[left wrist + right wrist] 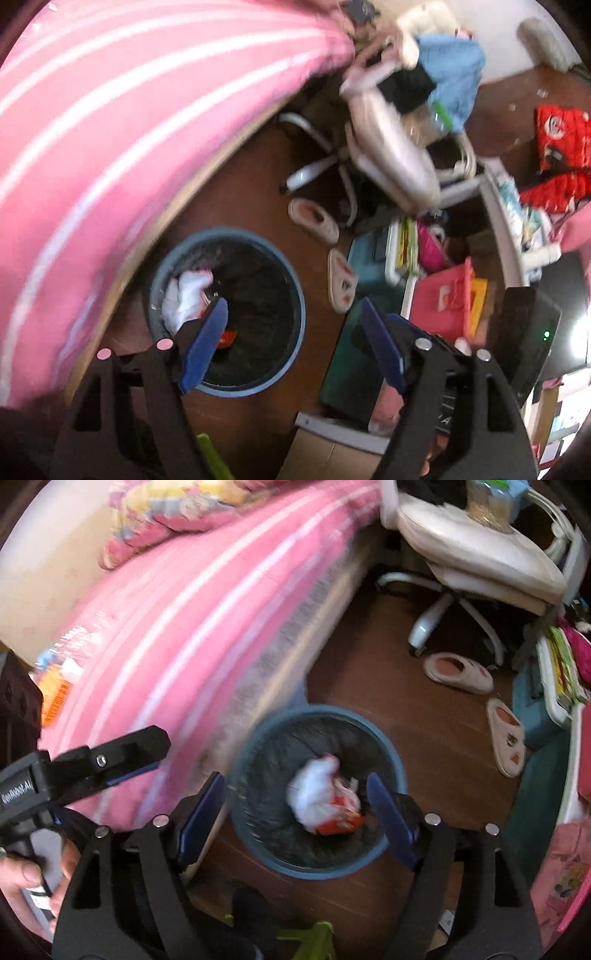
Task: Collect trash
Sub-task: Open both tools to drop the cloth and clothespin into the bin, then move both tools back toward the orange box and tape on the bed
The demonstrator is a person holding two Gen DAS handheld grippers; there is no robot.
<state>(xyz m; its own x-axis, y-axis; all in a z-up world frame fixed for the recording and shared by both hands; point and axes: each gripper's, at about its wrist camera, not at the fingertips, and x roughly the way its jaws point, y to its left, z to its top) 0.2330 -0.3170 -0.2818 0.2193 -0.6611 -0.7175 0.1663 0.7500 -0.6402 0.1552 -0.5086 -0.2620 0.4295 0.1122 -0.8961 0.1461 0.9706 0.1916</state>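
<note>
A round blue-rimmed bin (236,233) with a black liner stands on the brown floor beside the bed. Inside lie a crumpled white wad (186,299) and a red wrapper (227,338). My left gripper (293,306) hangs open over the bin's right edge, nothing between its blue pads. In the right wrist view the same bin (317,710) sits straight below, with the white wad (314,790) and the red wrapper (340,821) blurred inside it. My right gripper (295,781) is open above them, holding nothing. At that view's left, a hand holds the left gripper.
A pink striped bed (110,129) fills the left. A white office chair (472,557) stands beyond the bin, with two pale slippers (458,674) by its base. A teal box (369,258), pink bags (439,299) and shelves crowd the right. Something lime green (314,938) lies near my feet.
</note>
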